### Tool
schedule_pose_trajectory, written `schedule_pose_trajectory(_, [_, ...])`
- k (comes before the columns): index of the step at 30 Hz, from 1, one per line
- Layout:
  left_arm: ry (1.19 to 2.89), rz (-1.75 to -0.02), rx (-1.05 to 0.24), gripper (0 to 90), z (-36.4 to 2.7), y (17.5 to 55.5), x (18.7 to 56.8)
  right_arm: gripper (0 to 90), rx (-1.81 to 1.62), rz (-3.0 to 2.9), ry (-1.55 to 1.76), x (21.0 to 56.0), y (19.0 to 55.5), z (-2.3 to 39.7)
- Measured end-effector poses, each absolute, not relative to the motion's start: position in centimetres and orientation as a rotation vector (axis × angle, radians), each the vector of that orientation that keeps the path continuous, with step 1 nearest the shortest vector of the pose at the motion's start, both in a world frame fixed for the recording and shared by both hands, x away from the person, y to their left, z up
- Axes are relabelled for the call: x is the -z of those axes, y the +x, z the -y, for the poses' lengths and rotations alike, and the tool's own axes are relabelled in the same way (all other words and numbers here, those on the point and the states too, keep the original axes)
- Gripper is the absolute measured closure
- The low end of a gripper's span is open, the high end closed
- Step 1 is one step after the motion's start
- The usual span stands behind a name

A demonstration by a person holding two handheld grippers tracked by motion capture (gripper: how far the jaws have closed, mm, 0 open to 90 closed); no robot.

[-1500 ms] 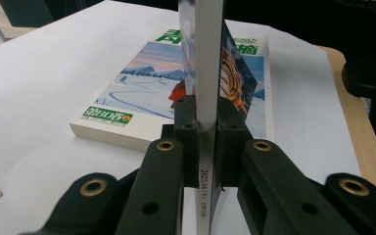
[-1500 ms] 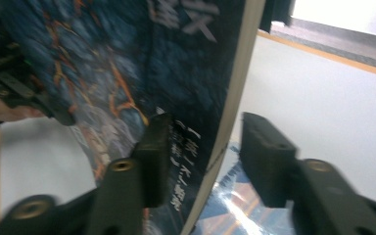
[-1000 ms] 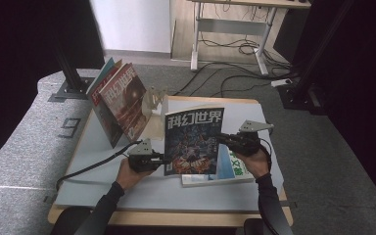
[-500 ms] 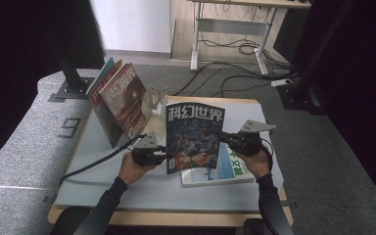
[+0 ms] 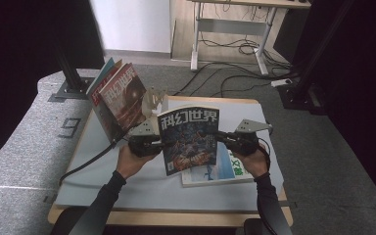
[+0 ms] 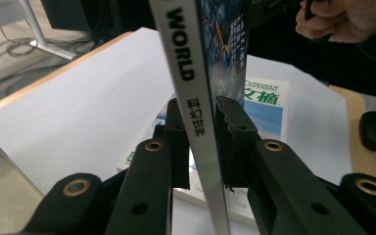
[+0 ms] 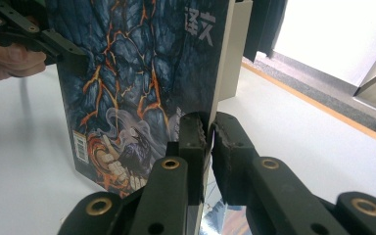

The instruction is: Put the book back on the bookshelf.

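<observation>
Both claws have this magazine pinched upright between them, so let me go camera by camera.

High view first: the left claw [image 5: 157, 145] clamps the spine side of the sci-fi magazine [image 5: 191, 139] and the right claw [image 5: 221, 138] clamps the opposite edge. The mag hangs clear above the bench [image 5: 127, 188], over a second magazine [image 5: 225, 169] lying flat. Off to the left there's a rack of magazines [image 5: 117, 98] leaning against a stand. I'd guess that's where this one is headed, and the rack looks tippy enough that a clumsy nudge could knock those over.

Left gripper view: its claw [image 6: 201, 125] is narrowed right down on the white spine [image 6: 196, 117], pads on either side. The bite sits low on the spine, so most of the mag towers above it. If the hand tilts, the thing could swing or slide through.

Right gripper view: that claw [image 7: 208, 129] is nearly closed on the edge of the back cover [image 7: 142, 73]. The pads only catch a thin strip near the margin, and I can't tell if they've got all the pages or just a few. If it's just a few, the rest could fan open, or the cover could crease or tear when the two hands pull apart even a bit.
</observation>
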State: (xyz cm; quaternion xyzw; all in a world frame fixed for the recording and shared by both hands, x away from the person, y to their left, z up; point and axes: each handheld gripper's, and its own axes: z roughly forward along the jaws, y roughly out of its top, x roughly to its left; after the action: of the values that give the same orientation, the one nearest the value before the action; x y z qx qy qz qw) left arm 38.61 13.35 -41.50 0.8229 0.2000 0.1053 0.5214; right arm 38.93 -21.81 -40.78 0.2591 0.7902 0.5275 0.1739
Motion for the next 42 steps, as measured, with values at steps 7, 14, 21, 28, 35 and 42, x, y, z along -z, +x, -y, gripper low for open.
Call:
schedule_pose_trajectory(7, [1.963, -0.473, -0.234, 81.5, -13.1, 38.6, 41.3, 74.6, -1.477, -2.255, 0.815, 40.9, 39.1, 22.5])
schedule_pose_trajectory(14, [1.958, -0.48, -0.236, 82.1, -13.1, 38.5, 41.3, 65.8, -1.444, -2.241, 0.87, 41.6, 39.0, 23.7])
schedule_pose_trajectory(21, [1.963, -0.457, -0.231, 82.2, -13.2, 38.3, 41.3, 49.4, -1.365, -2.224, 0.959, 43.1, 38.8, 24.3])
schedule_pose_trajectory(28, [1.977, -0.436, -0.233, 82.1, -13.4, 38.2, 41.2, 35.9, -1.252, -2.236, 1.047, 45.0, 38.5, 24.5])
schedule_pose_trajectory(35, [1.985, -0.436, -0.225, 82.3, -13.4, 38.0, 41.1, 25.8, -1.194, -2.24, 1.119, 47.4, 38.6, 24.5])
schedule_pose_trajectory(42, [2.003, -0.453, -0.207, 82.3, -13.6, 37.7, 40.8, 20.5, -1.117, -2.269, 1.135, 49.8, 38.7, 24.0])
